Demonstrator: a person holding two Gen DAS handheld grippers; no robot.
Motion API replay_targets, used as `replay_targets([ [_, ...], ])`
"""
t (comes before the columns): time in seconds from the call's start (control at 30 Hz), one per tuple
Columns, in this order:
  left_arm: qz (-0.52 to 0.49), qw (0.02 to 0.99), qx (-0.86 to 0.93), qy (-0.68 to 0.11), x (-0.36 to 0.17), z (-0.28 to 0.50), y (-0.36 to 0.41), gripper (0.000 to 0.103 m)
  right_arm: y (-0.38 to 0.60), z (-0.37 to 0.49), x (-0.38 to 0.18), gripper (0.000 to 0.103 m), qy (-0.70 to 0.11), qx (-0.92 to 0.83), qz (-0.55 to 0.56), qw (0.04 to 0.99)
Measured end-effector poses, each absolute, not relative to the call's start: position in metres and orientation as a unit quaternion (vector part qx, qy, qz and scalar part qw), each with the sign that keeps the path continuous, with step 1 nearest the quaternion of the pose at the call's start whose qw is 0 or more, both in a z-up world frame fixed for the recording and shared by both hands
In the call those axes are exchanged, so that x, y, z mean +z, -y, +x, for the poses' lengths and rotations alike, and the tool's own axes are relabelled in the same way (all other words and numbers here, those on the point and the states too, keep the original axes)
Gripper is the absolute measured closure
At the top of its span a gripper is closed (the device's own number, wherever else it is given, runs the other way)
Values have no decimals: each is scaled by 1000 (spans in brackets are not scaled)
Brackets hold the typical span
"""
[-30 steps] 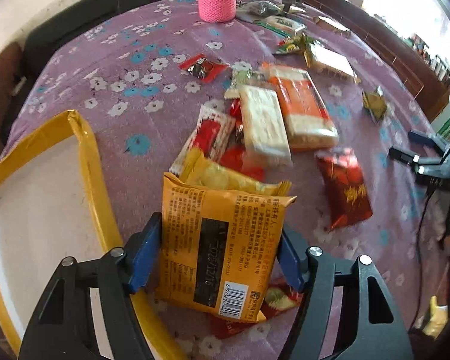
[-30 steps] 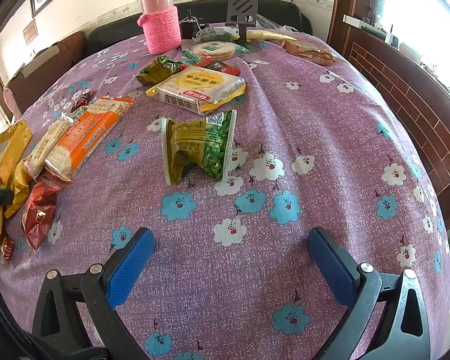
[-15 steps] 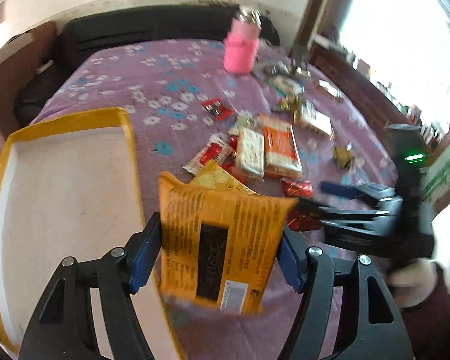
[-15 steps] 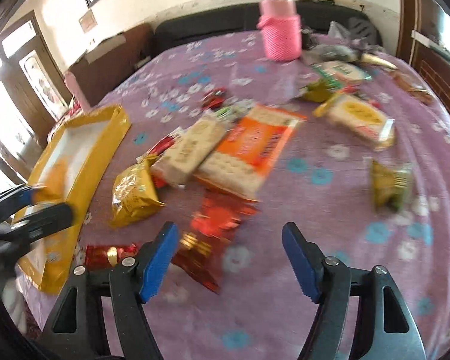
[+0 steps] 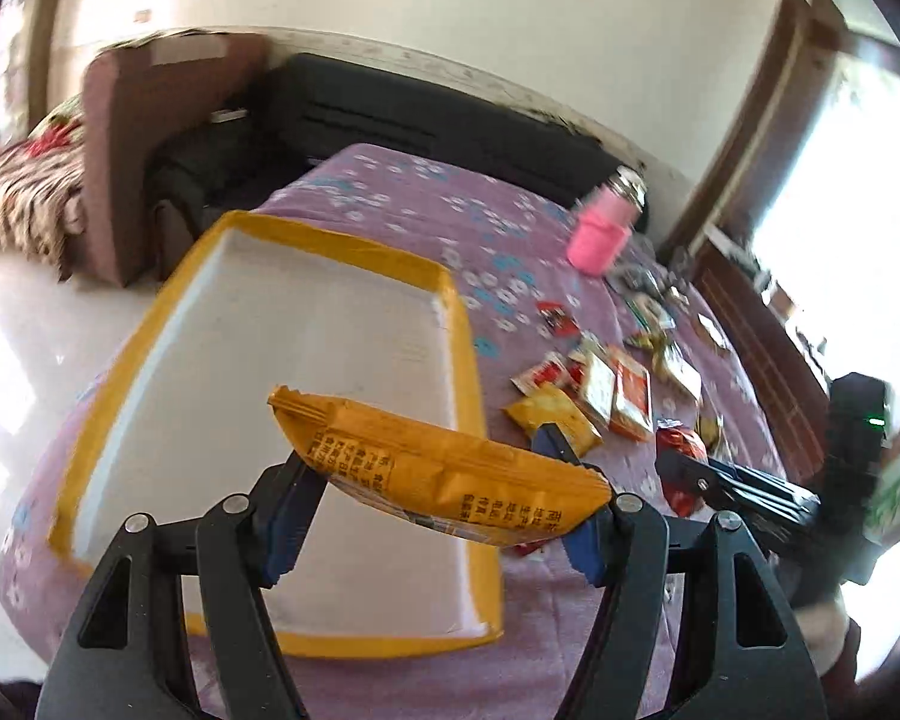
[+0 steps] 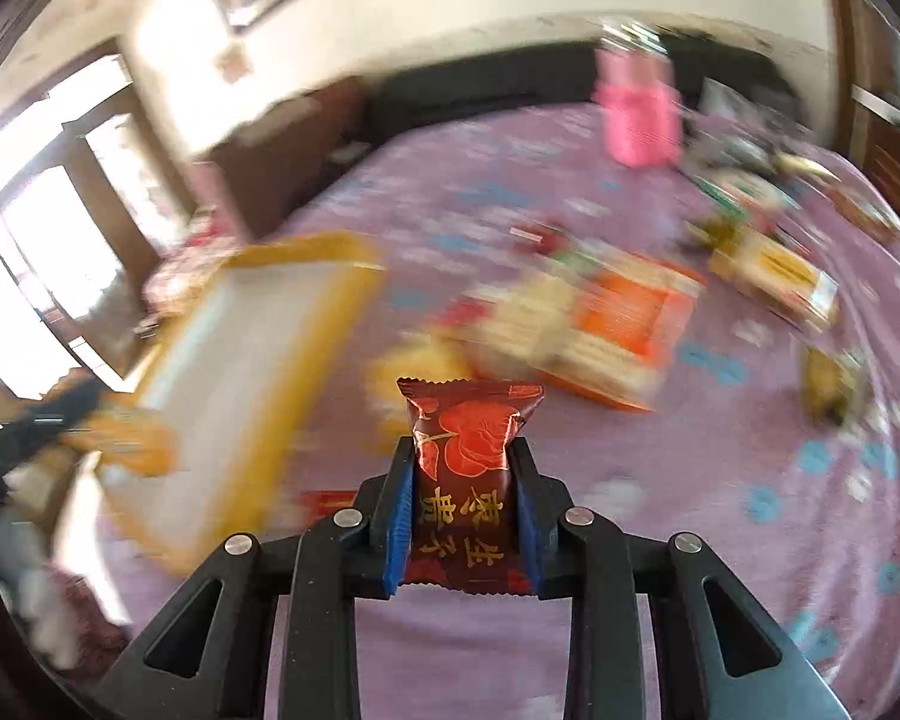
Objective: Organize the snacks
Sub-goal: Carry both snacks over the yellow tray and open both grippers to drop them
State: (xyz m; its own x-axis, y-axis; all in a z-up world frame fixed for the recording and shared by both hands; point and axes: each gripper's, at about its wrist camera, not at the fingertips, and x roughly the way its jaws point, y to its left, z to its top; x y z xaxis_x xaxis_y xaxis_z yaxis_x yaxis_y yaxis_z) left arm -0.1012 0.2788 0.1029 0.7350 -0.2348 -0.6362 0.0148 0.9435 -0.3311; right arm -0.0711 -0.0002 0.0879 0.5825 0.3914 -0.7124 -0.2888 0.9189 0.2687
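Observation:
My left gripper (image 5: 435, 492) is shut on an orange snack bag (image 5: 444, 477) and holds it in the air over the near part of a white tray with a yellow rim (image 5: 468, 360). My right gripper (image 6: 463, 501) is shut on a dark red snack packet (image 6: 465, 480) and holds it above the purple flowered tablecloth (image 6: 660, 480). The right gripper also shows in the left wrist view (image 5: 744, 483), right of the tray. The tray shows blurred in the right wrist view (image 6: 330, 324), ahead and to the left.
A pile of snack packs (image 5: 606, 390) lies right of the tray; it appears blurred in the right wrist view (image 6: 600, 324). A pink bottle (image 5: 603, 234) stands at the far end. Sofas (image 5: 420, 114) line the wall behind the table.
My left gripper lifted the orange bag and swung left over the tray. My right gripper swung left from the green packet, closed on the red packet and lifted it.

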Motion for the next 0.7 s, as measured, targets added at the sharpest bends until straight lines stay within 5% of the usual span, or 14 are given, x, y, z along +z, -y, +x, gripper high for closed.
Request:
replay_targets([
  [0.3,-168,911,45,-373,83,-136,-339,34,-166,-93,92,74,-427,376,7,822],
  [0.7,-180,892,81,-407,59,-107,-359,34,-198,-89,62,74,-442,340,-37,829],
])
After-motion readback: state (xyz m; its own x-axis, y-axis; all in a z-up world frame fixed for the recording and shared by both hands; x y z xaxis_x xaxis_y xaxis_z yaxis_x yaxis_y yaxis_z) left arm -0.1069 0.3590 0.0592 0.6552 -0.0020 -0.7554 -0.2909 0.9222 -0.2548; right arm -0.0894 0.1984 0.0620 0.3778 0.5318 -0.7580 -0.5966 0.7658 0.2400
